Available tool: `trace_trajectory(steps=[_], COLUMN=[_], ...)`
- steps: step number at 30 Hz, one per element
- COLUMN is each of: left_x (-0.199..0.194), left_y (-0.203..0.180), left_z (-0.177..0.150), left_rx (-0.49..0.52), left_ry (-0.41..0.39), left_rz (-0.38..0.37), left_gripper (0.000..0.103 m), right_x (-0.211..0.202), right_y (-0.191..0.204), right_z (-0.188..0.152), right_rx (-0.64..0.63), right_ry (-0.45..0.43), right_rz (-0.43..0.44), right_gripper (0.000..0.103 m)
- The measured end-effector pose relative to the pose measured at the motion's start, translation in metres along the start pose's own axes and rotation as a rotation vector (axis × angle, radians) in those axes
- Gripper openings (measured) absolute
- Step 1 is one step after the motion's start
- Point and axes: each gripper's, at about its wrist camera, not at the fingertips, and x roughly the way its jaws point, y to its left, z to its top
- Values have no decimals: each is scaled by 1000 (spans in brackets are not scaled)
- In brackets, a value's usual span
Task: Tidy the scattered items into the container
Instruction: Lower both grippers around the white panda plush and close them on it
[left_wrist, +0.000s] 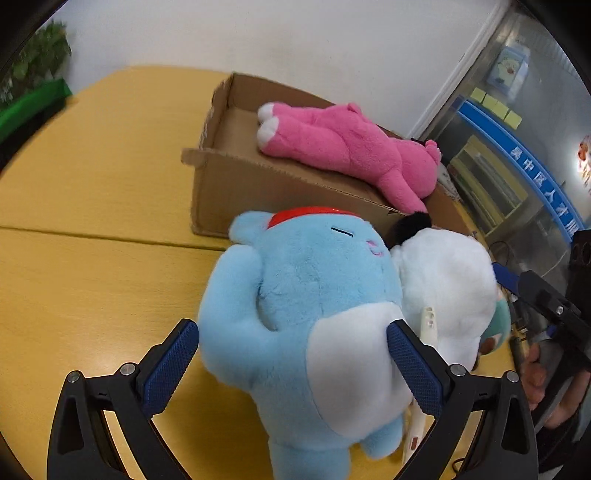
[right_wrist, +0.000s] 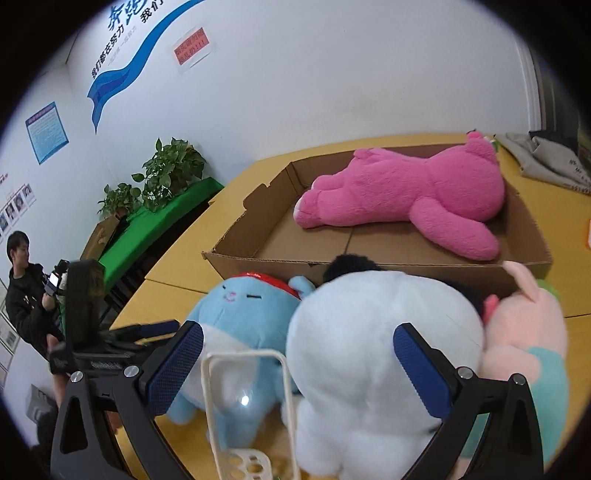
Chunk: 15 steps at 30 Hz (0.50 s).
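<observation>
A: Toy count?
B: Four plush. One pink plush lies in the cardboard box. Three on the desk in front of the box: blue plush, white plush, pale pink plush.
A: Grippers?
B: Two. Left gripper has jaws apart around the blue one. Right gripper has jaws apart around the white one. One white plastic frame lies between those toys.

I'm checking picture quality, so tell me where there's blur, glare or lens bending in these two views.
Left wrist view: the plant at the top-left edge is smeared, and the table seam bows from the fisheye. Right wrist view: a bright glare spot sits on the clear plastic item, and the white plush close to the lens looks soft.
</observation>
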Motion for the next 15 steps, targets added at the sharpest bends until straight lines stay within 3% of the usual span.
trace_trajectory(steps=[2,6,8,10,15], left_x=[5,-1,-6,-14,-22], left_y=[13,24,32,36,13], left_z=[1,-4,-4,-4,9], left_rx=[-53,-53,-86,-122,-73], left_ry=[17,17,17,9,-13], left_rz=[-66,-116,-118,-111,-68], left_gripper=[99,89,89,82,82], right_x=[10,12,11,6,-2], right_y=[3,4,-4,-11,-42], right_z=[6,9,7,4,-8], right_rx=[-11,-33,-26,-19,19], right_ry=[2,-7,-1,-3,33], right_rz=[-24,-23,-39,-70,-166], right_gripper=[103,103,103,102,102])
